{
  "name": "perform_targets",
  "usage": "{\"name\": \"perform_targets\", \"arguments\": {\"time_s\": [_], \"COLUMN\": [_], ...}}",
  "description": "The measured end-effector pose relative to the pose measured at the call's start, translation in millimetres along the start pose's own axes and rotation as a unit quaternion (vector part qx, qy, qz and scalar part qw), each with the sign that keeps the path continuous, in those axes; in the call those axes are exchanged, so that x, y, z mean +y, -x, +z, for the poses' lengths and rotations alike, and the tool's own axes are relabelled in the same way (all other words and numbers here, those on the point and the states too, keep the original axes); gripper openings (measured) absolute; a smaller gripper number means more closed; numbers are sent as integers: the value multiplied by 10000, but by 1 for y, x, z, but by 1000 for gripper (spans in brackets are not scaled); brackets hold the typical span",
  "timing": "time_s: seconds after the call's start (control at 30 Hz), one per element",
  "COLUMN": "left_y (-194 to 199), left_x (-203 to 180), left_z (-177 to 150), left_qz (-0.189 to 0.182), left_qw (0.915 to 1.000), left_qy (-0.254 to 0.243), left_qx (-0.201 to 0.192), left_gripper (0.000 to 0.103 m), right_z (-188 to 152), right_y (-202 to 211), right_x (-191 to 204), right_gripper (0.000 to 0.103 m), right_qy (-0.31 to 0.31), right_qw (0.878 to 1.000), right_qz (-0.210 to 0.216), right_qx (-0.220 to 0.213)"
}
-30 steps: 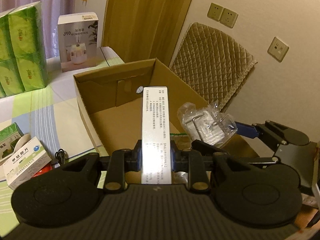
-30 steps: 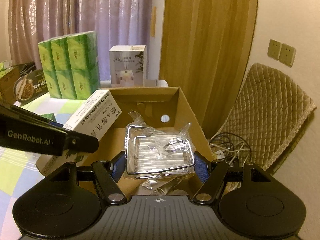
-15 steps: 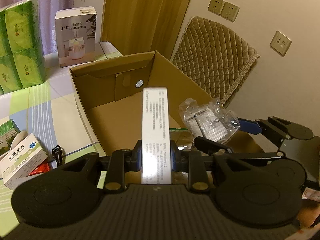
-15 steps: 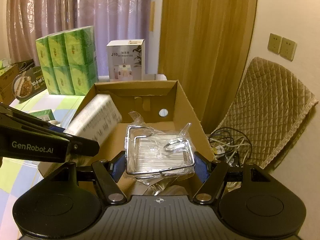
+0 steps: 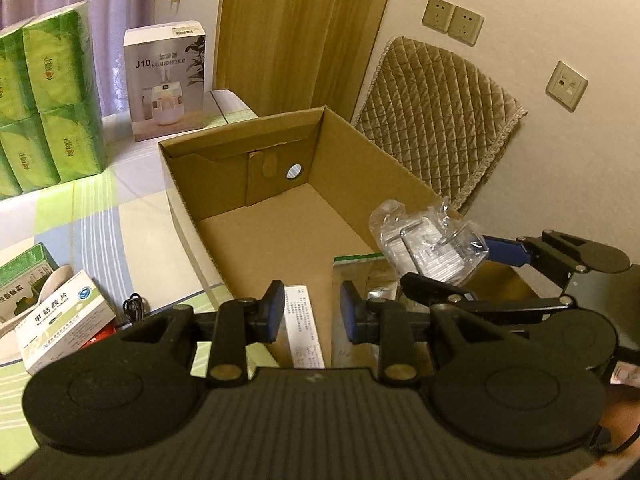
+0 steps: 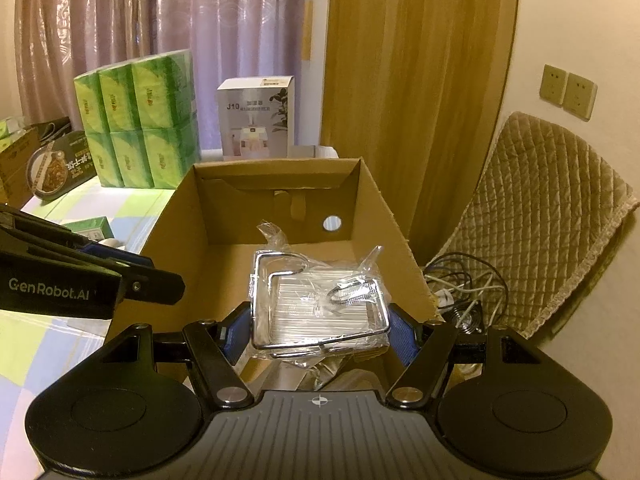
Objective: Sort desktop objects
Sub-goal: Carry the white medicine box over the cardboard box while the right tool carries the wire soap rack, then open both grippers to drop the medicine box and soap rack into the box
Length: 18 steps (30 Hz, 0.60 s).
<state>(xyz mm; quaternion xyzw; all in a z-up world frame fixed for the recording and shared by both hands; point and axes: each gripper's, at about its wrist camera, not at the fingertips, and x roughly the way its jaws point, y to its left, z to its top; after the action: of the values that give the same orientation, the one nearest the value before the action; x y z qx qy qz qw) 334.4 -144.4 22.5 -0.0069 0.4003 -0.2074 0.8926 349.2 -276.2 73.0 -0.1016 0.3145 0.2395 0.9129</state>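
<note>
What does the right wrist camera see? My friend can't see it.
The right gripper holds a plastic-wrapped wire rack over an open cardboard box. The left gripper reaches in from the left; green packs stand behind.

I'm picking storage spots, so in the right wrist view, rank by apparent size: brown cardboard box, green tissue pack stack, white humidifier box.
1. Brown cardboard box, though it sits nearest the camera.
2. Green tissue pack stack.
3. White humidifier box.

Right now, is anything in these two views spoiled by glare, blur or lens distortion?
Left wrist view: warm dim light, the cardboard box looks bowed by the fisheye, corners dark. Right wrist view: sharp; the wrapped wire rack shows glare on its plastic.
</note>
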Motion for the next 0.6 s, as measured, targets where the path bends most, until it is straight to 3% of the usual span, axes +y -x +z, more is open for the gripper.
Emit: {"name": "perform_targets", "arguments": {"time_s": [0.43,0.53,0.6], "left_y": [9,11,12], "left_x": [11,12,13], "left_z": [-1,-1,-1], "left_qz": [123,132,141], "left_qw": [9999,9999,9999], "left_qy": [55,56,49], "left_qx": [-52,-64,-67], "left_gripper": [29,31,31], "right_z": [1,3,3], "right_y": [-4,-4,-3], "right_x": [6,7,5], "right_gripper": [68,79,80], "right_qy": [27,-10,-92], "right_qw": [9999,10000,9999], "right_qz": [134,80,85], "right_qx": [16,-35,-91]}}
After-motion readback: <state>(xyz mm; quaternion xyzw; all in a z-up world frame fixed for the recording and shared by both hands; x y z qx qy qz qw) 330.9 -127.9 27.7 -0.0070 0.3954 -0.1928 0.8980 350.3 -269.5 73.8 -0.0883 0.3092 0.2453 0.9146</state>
